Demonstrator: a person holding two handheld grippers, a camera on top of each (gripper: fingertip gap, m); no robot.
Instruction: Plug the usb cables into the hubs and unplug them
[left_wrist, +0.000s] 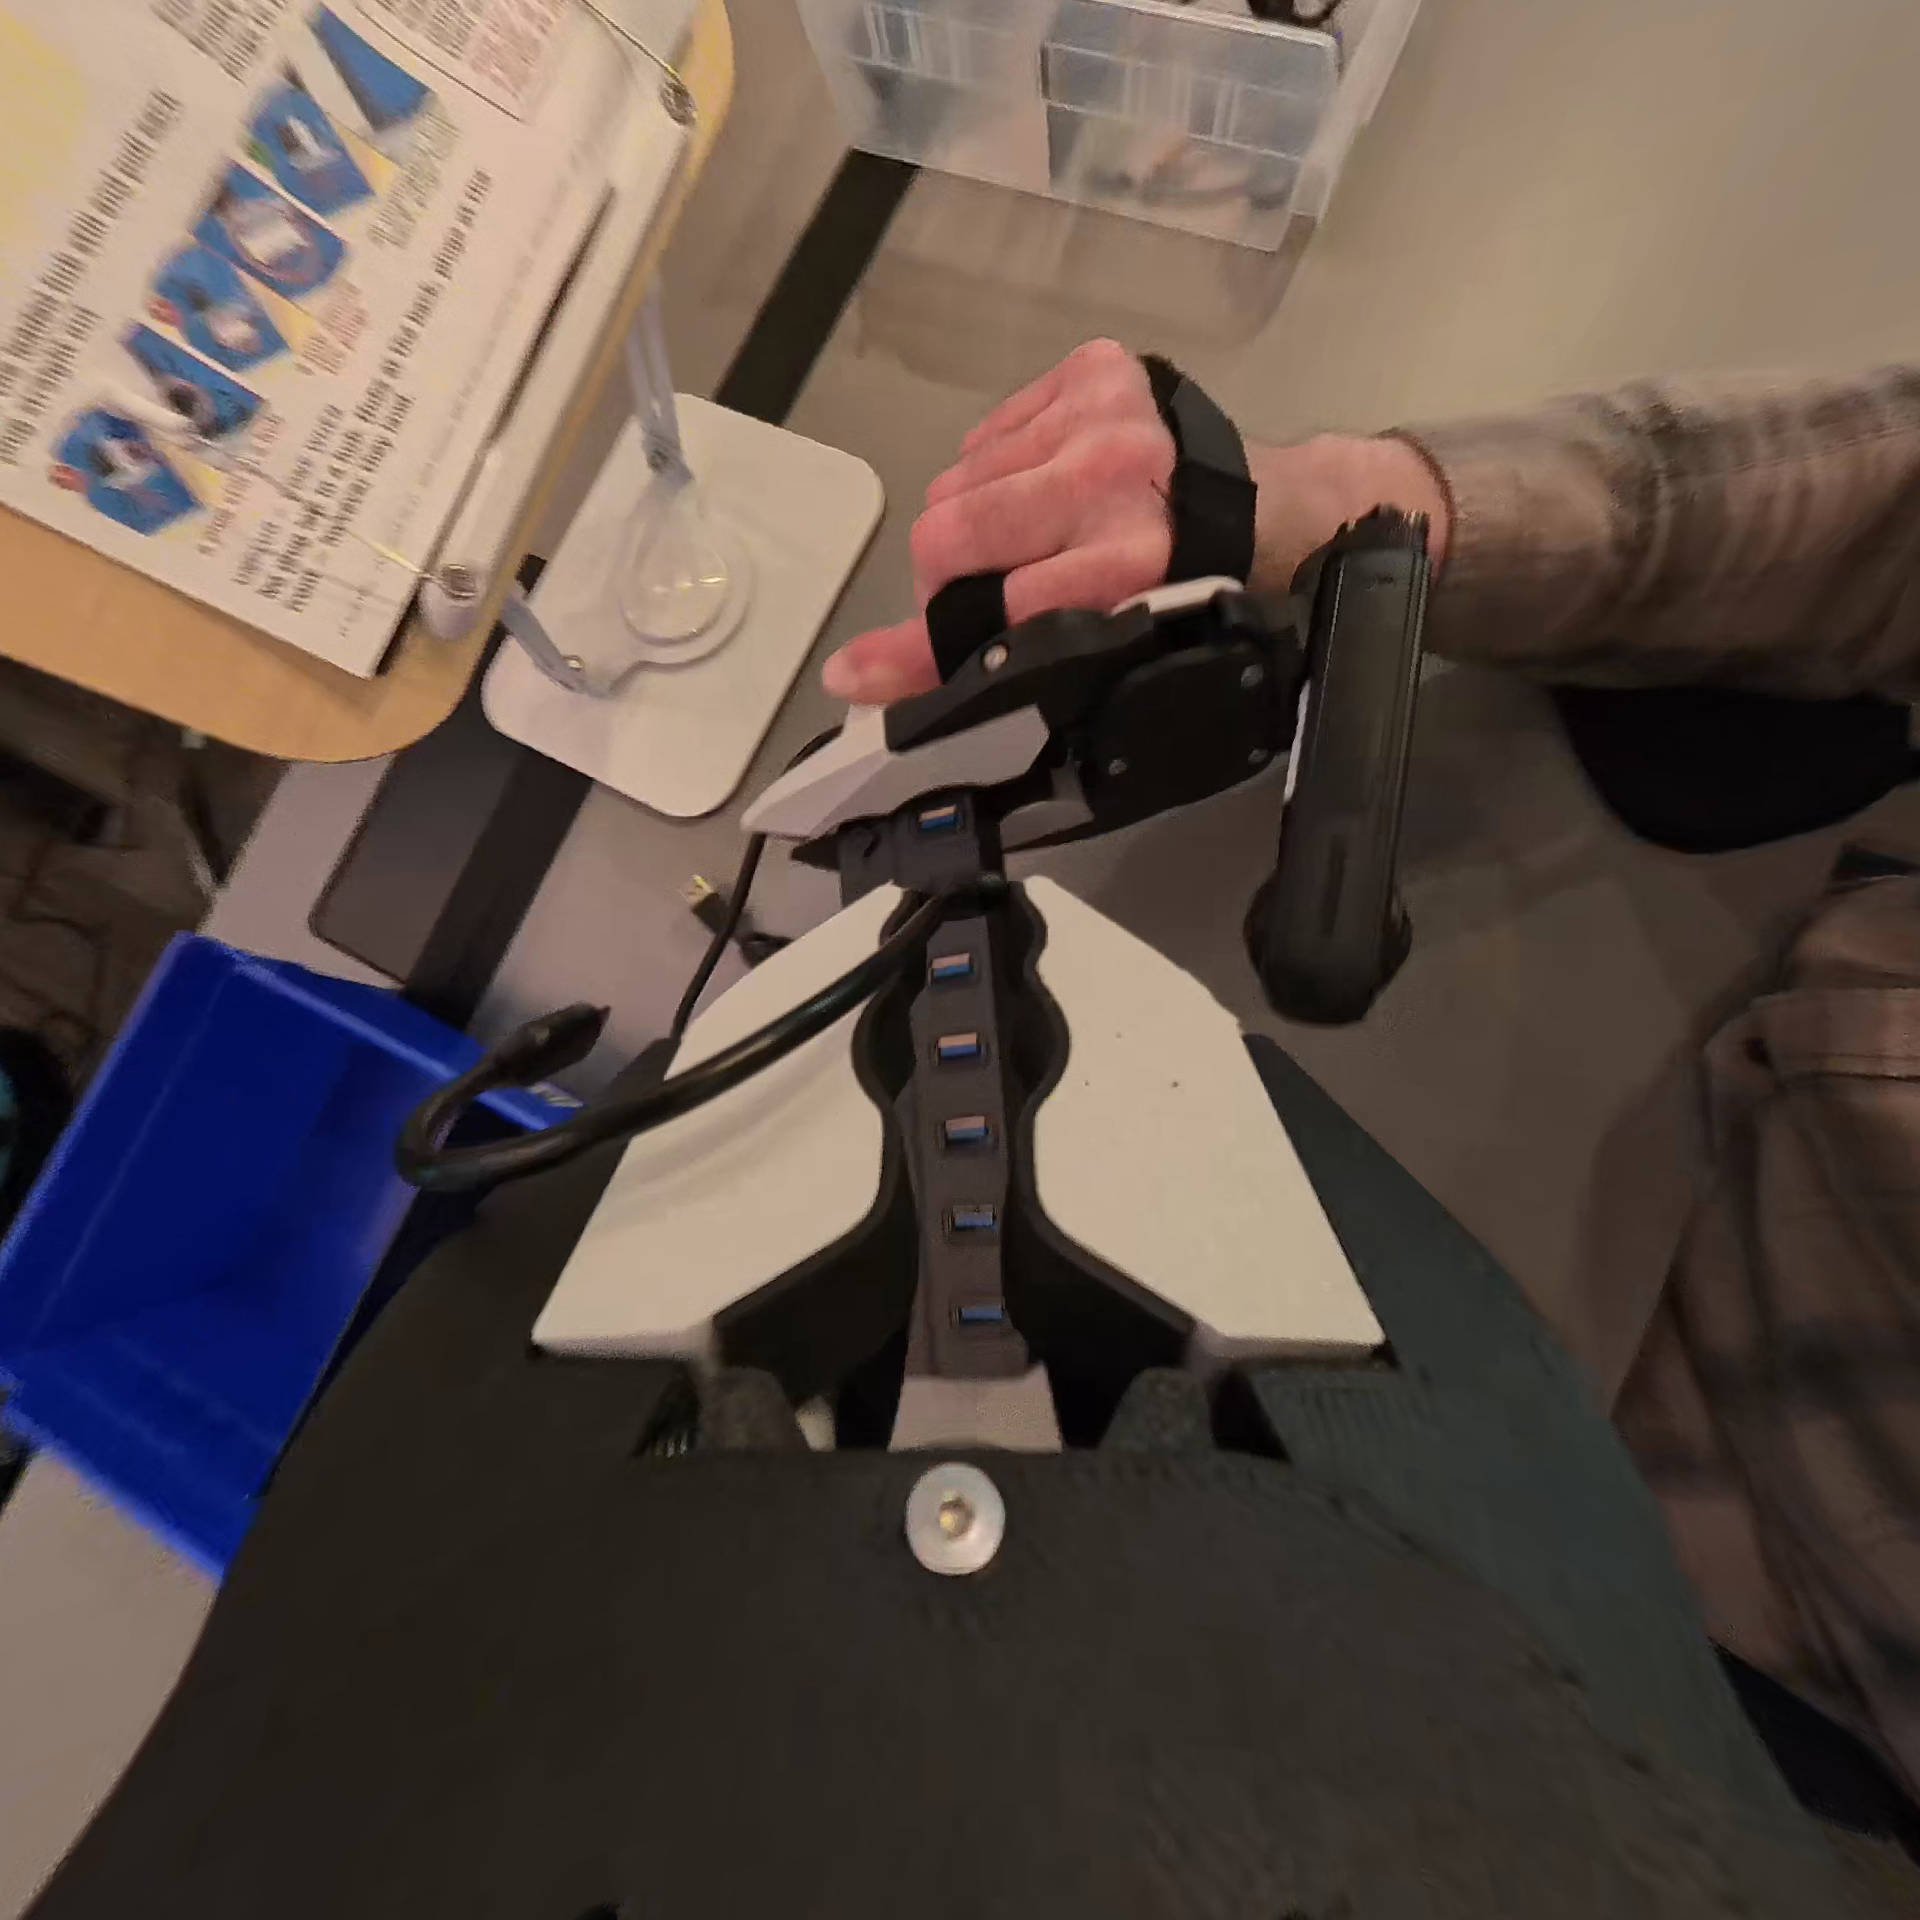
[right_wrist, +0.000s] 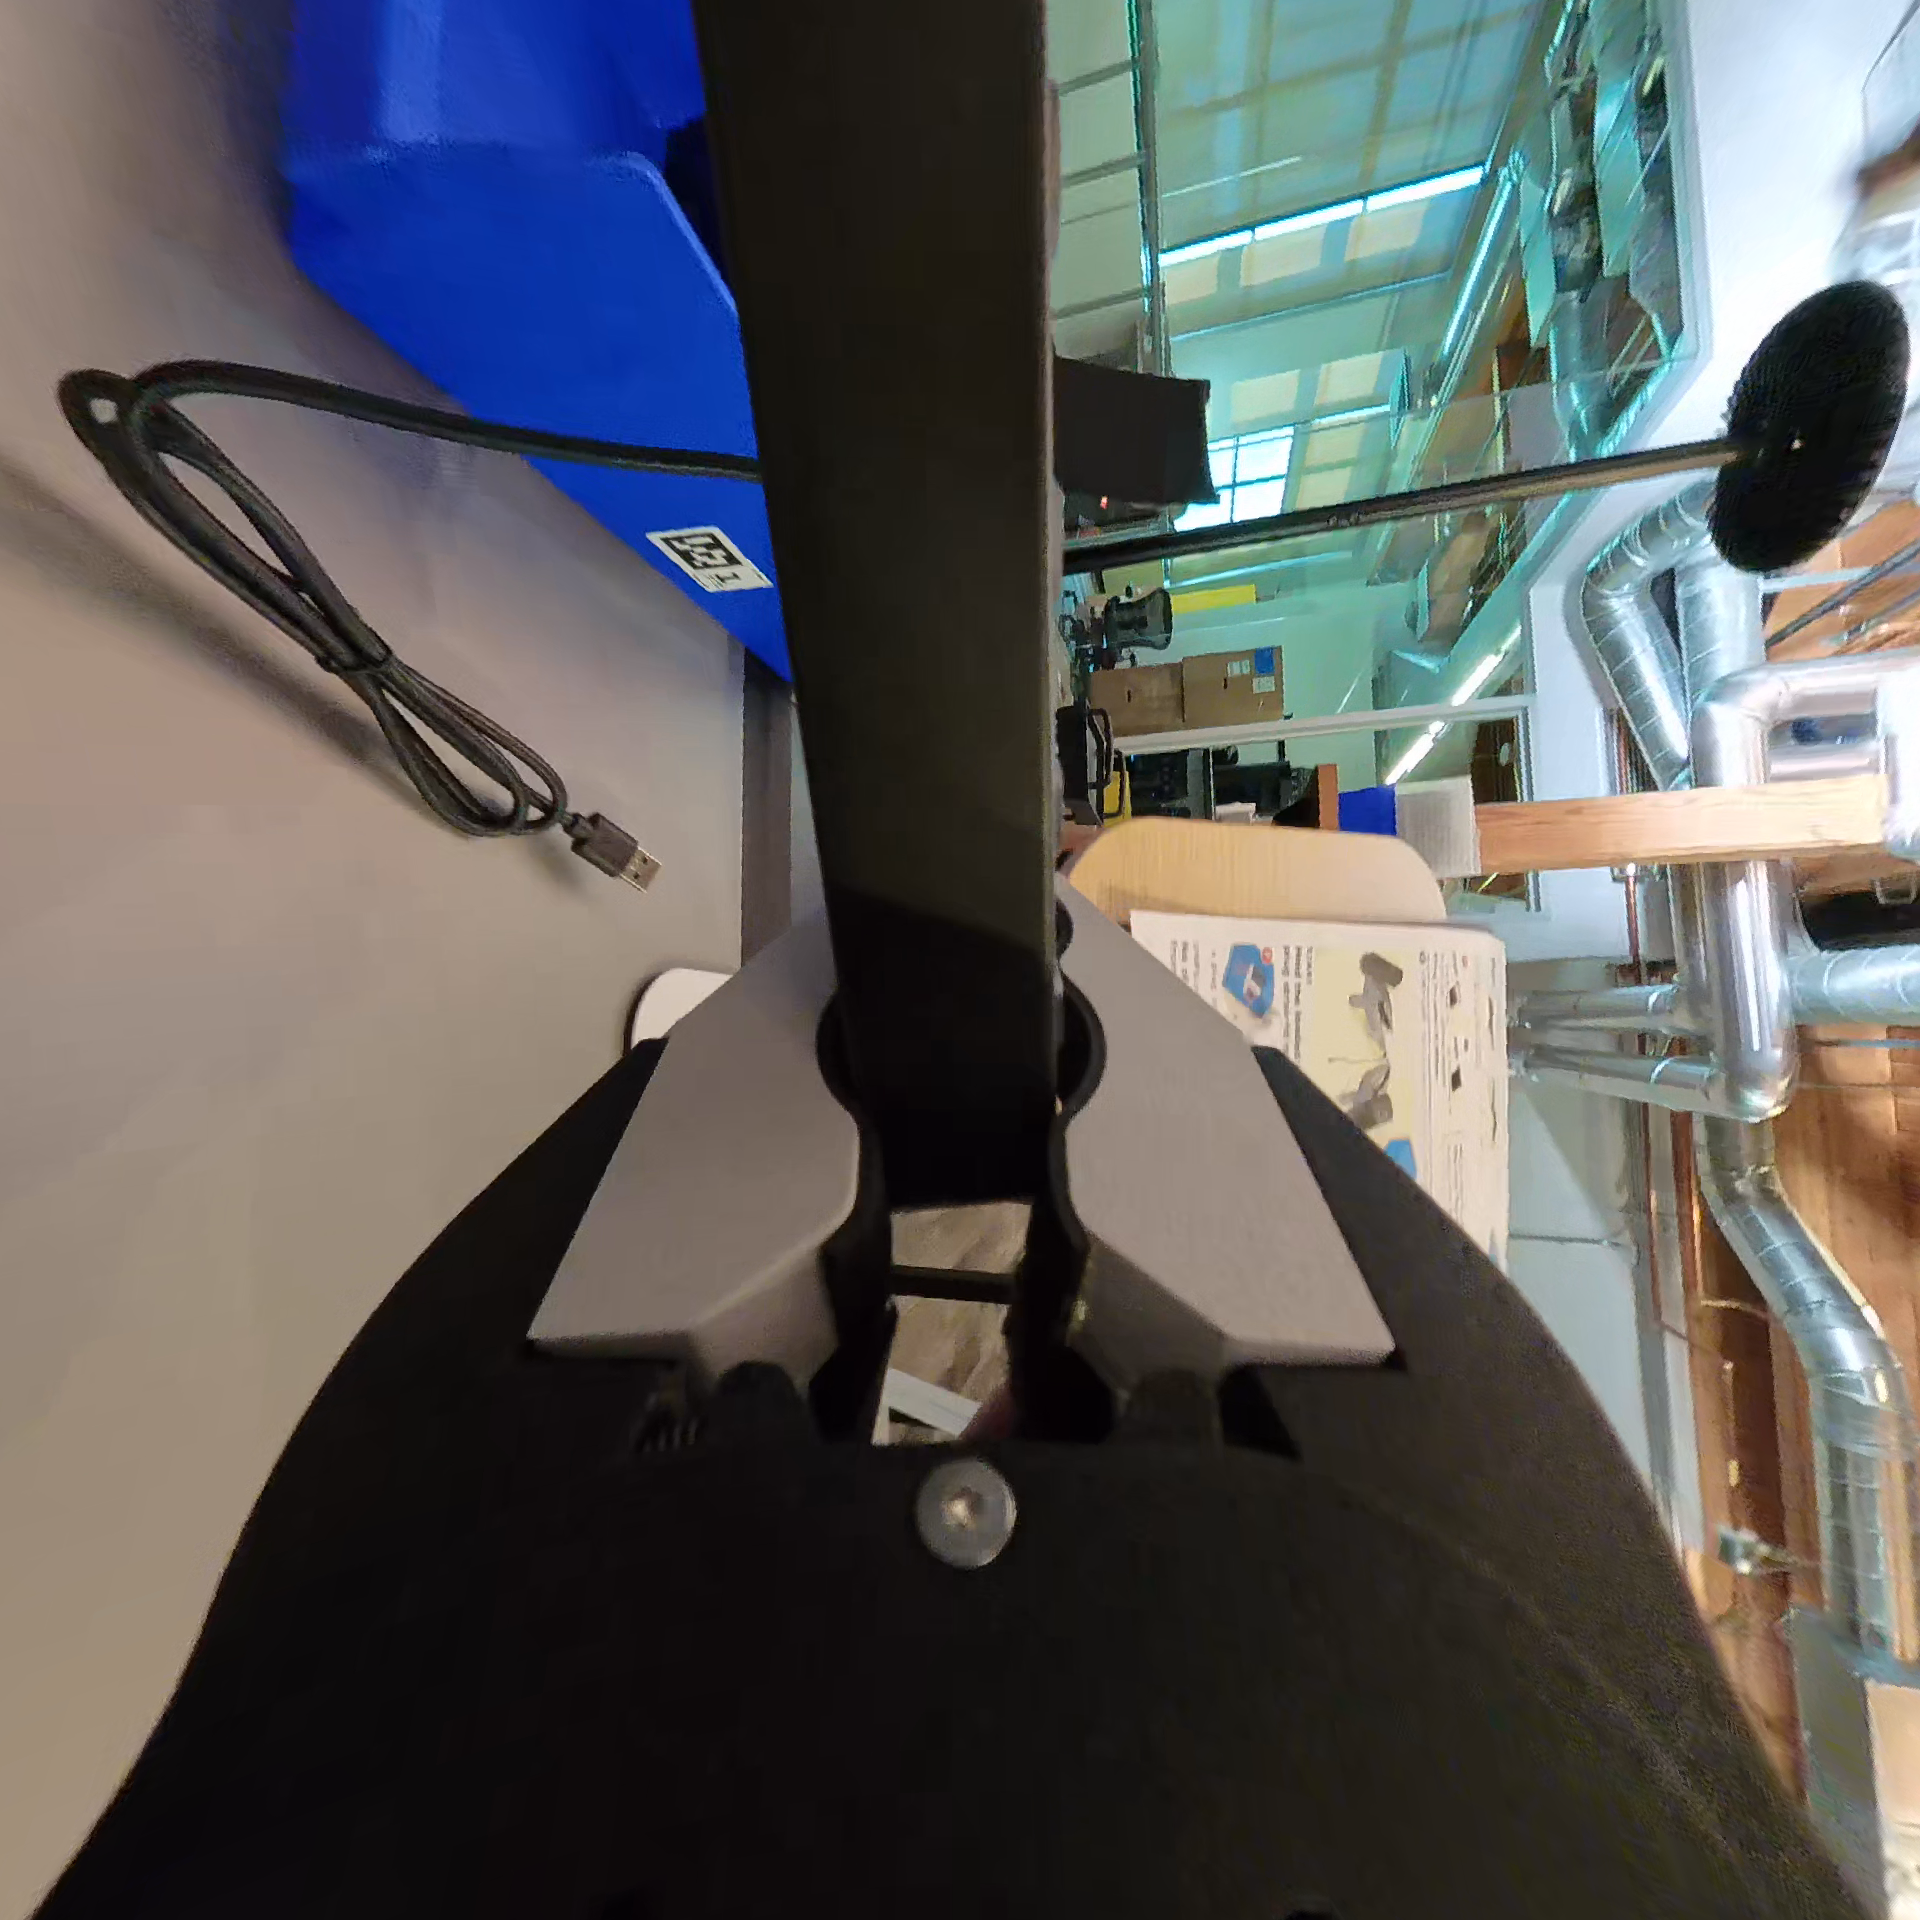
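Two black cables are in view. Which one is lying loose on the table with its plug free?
The coiled cable beside the blue bin, plug unconnected. The other, short cable hangs off the hub held in the left gripper.

grey table (right_wrist: 260, 1039), blue bin (left_wrist: 197, 1195) at its edge. light wood board (left_wrist: 260, 717) with printed sheet (left_wrist: 260, 312). clear plastic organizer (left_wrist: 1122, 104) on beige floor. silver ducts (right_wrist: 1745, 1039), glazed partitions (right_wrist: 1320, 312) behind.

Left tool (left_wrist: 961, 914) clamped narrow, right tool (left_wrist: 883, 831) closed crosswise beyond it (hand (left_wrist: 1049, 499) strapped on).
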